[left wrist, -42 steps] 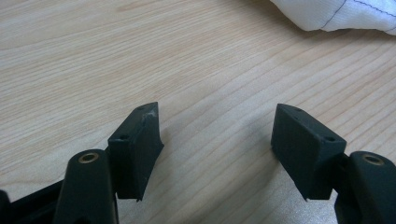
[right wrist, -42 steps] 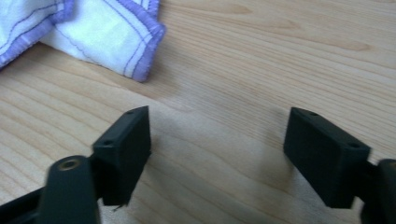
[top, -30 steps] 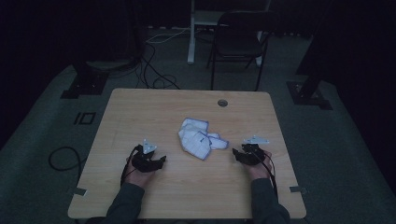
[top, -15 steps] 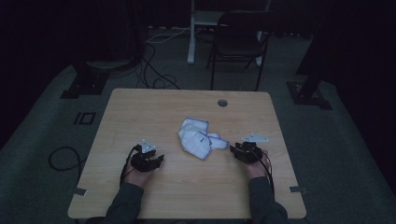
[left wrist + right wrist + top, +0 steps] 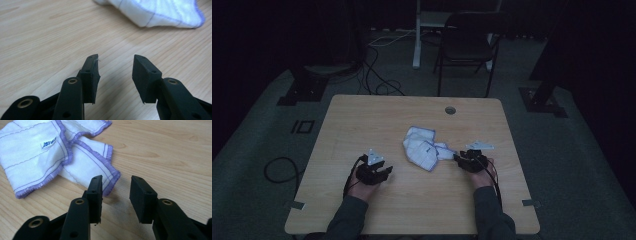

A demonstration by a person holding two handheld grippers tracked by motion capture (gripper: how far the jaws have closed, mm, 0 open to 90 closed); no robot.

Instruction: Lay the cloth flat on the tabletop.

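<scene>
On the wooden table [image 5: 362, 125], a crumpled white cloth [image 5: 424, 150] with purple hemmed edges is lying near the middle, slightly toward the person's right. The left gripper [image 5: 379, 172] is resting on the tabletop well apart from the cloth, and its jaws are standing partly open with nothing between them; they have just been closing from a wider gap. In the left gripper view the cloth [image 5: 155, 12] is lying ahead and to the right of the left gripper [image 5: 115, 65], not touching it.

The right gripper [image 5: 460, 159] is sitting just beside the nearest corner of the cloth. Its jaws have just been closing and then opening a little, and they are now standing partly open around bare wood (the hem is lying just ahead of the left jaw, possibly touching its tip). In the right gripper view the cloth [image 5: 50, 157] is spreading away to the upper left of the right gripper [image 5: 115, 186].

Judged from this, the approach step is in hand: both grippers are lining up to take hold. The next move is calling for the right gripper to advance onto the hemmed corner and close, and for the left to travel across to the opposite edge.

The cloth's long axis is running diagonally in the high view, from upper left to lower right, with the trailing corner pointing at the right gripper.
</scene>
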